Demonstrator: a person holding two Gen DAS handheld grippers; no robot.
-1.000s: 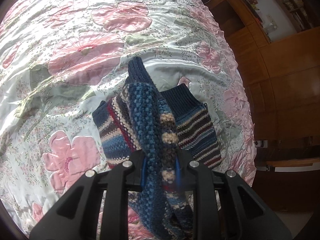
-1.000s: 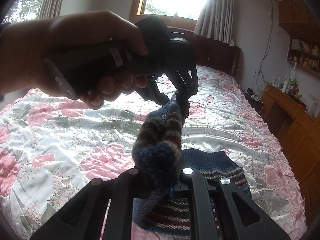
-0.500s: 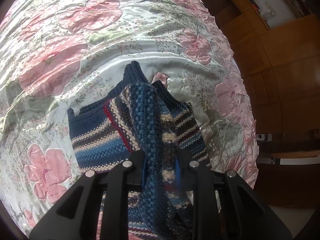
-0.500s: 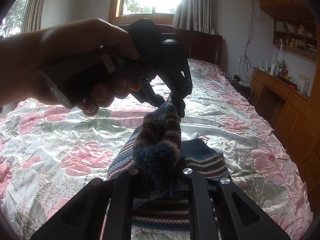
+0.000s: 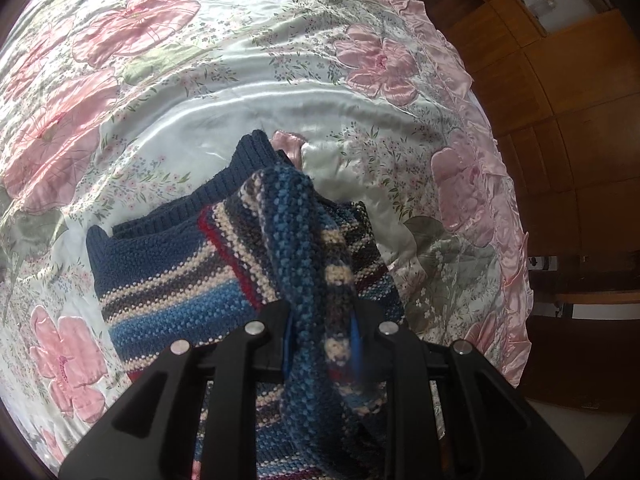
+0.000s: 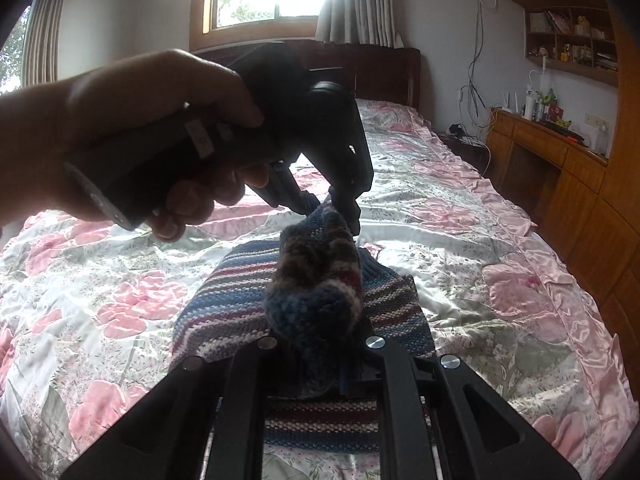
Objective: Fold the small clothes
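Both claws pinch one raised edge of the striped knit sweater point(image 6: 316, 280): the right gripper point(image 6: 320, 360) at the near end, the left gripper point(image 6: 340, 216) at the far end. The sweater's remainder lies flat on the floral bedspread point(image 6: 460, 240) directly beneath, probably already doubled.

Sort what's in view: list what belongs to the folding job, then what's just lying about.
Belongs to the job:
striped knit sweater
left gripper, shut on the sweater
right gripper, shut on the sweater
floral bedspread, the folding surface

Just lying about:
wooden desk
wall shelf
window curtains
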